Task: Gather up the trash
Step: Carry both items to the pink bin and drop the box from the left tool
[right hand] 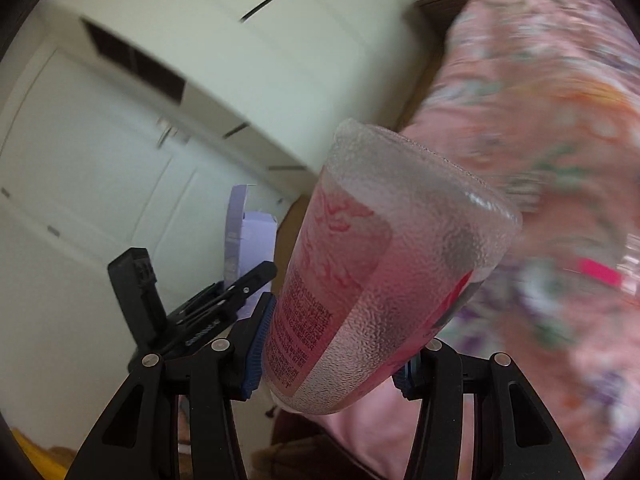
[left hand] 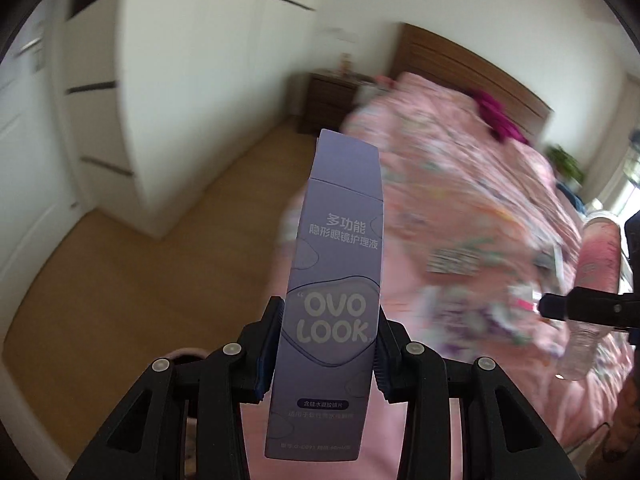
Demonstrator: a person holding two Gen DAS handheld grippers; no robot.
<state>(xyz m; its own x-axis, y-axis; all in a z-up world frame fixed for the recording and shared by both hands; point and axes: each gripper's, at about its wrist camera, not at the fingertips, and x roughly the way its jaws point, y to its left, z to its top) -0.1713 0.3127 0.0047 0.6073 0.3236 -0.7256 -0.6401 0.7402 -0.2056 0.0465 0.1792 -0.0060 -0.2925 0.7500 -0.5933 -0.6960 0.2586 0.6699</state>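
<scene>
Left gripper (left hand: 328,344) clamping purple carton (left hand: 336,280); right gripper (right hand: 332,344) squeezing clear plastic bottle (right hand: 384,280), both carried beside pink bed (left hand: 480,200). Keeping grips firm, carton upright, seeking bin, none showing.

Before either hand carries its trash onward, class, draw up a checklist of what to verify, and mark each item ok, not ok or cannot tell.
1. Left gripper clamps the purple box on both sides: ok.
2. Box top flap closed: not ok, it stands open.
3. Right gripper grips the plastic bottle: ok.
4. Bottle sits straight in the jaws: not ok, tilted.
5. Trash bin in view: not ok, none seen.
6. More trash left on the bed: cannot tell, blurred.
</scene>
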